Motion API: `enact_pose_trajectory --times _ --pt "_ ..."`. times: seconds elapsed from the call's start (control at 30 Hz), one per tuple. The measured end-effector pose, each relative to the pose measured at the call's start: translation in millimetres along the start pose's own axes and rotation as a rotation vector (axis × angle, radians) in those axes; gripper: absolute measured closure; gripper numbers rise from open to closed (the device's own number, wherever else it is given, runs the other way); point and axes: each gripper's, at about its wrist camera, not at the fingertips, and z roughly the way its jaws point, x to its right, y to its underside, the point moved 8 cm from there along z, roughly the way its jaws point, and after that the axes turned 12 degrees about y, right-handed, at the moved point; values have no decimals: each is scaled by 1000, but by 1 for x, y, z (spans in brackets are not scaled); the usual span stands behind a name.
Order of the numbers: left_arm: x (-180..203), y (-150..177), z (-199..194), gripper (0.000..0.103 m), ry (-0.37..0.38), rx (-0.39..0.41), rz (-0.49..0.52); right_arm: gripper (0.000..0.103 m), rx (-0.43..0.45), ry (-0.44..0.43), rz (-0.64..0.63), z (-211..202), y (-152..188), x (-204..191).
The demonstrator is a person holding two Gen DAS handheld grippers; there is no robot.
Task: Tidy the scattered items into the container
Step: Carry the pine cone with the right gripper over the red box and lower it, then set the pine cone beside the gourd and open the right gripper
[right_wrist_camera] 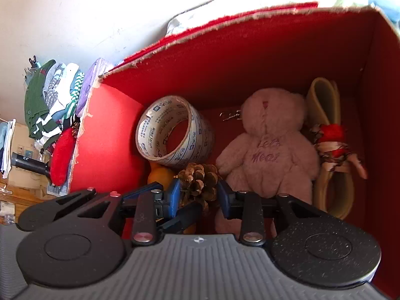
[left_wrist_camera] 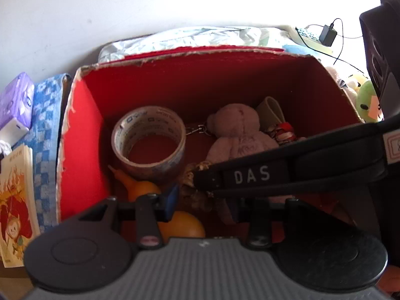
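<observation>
Pinecone [right_wrist_camera: 198, 183], scaly and golden-brown, sits between the right gripper's [right_wrist_camera: 198, 195] blue pads, jaws parted around it, inside the red cardboard box [right_wrist_camera: 250, 57]; beside it a plush pink bear [right_wrist_camera: 270, 147], tape ring [right_wrist_camera: 172, 135]; left gripper's [left_wrist_camera: 202, 200] spread unclear.

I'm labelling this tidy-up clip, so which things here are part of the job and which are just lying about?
Part of the job:
red box
tape roll
pink teddy bear
pine cone, between the right gripper fingers
orange gourd toy
beige strap

Just lying about:
picture book
purple tissue pack
folded clothes
charger
</observation>
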Motion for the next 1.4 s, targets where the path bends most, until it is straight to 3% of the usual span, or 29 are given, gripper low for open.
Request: enact_pose_trajectory --times 0.2,0.67,1.13,1.27,1.33,1.4 --pt "-8 0 8 62 -14 -15 -20 67 -27 -32 5 8 -2 -1" --pt "-4 1 19 62 -36 -37 -15 67 -20 27 -33 10 1 -5" --pt "-7 0 15 55 -60 -20 -49 66 -25 -10 4 10 2 -1" --pt "-8 0 13 48 -74 -11 -52 65 -19 -3 2 8 2 -2" --pt "-10 0 12 38 -92 -12 -63 66 -11 7 -2 6 1 -3" --pt "-13 2 12 39 -89 -7 -80 66 -10 8 -1 6 1 -3"
